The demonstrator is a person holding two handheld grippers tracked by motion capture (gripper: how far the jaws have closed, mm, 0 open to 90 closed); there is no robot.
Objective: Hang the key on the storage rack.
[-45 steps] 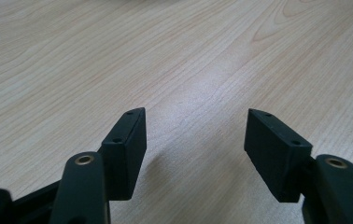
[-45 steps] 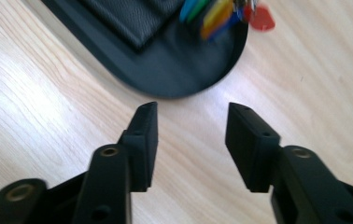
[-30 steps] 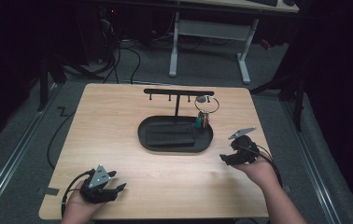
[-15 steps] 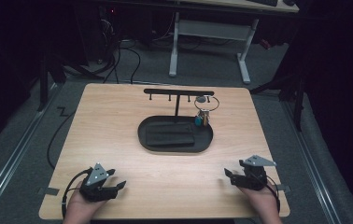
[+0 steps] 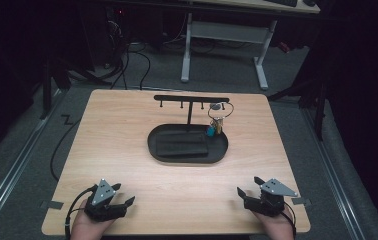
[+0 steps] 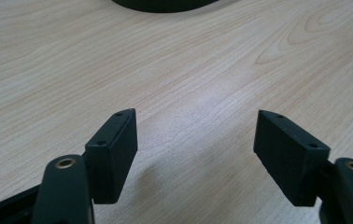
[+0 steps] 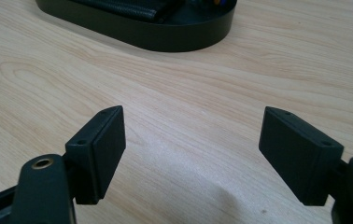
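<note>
Resting wide open and empty at the near table [image 5: 127, 130] edge, left gripper [image 5: 119, 206] and right gripper [image 5: 247, 195], keys [image 5: 216, 125] hanging from the rack [image 5: 191, 98] well ahead over the tray [image 5: 152, 142]: likely done, or awaiting a forward reach.

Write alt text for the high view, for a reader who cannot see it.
Two hand-held grippers, the left gripper and the right gripper, rest open and empty at the near edge of a wooden table. At the table's middle stands a black oval tray with a T-shaped rack, from which a key ring hangs at the right.
</note>
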